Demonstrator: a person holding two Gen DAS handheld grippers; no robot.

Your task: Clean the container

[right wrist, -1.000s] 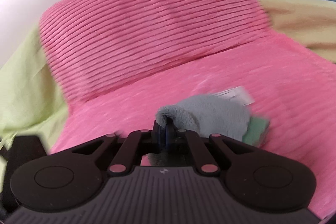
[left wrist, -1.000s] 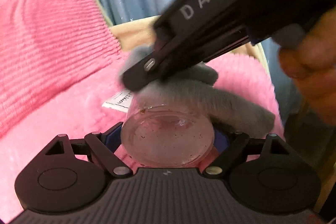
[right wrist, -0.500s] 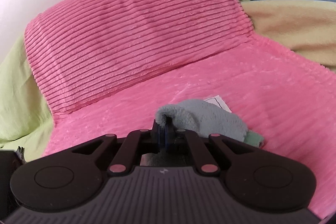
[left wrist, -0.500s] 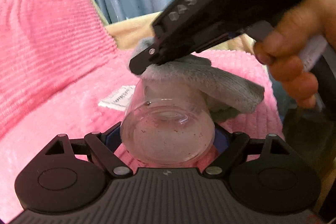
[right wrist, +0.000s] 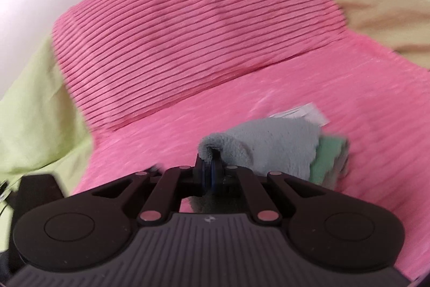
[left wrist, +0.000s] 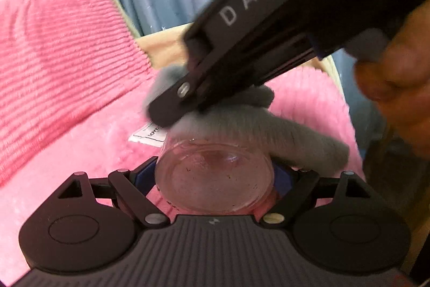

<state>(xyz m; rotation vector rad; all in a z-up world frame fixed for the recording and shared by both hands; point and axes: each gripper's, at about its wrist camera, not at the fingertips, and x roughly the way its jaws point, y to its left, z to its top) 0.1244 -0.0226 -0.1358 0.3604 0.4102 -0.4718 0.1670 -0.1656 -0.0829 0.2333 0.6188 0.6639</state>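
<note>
The right claw [left wrist: 172,112], clamped on the grey cloth [left wrist: 268,133], has pushed back down onto the glass container [left wrist: 215,176] gripped by the left claw [left wrist: 215,179]; wiping continues, specks remain.

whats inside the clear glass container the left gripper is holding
Through the base of the clear glass container, small dark specks show on the glass. The fluffy grey cloth, clamped in the right gripper, covers its far end, so the mouth is hidden.
</note>
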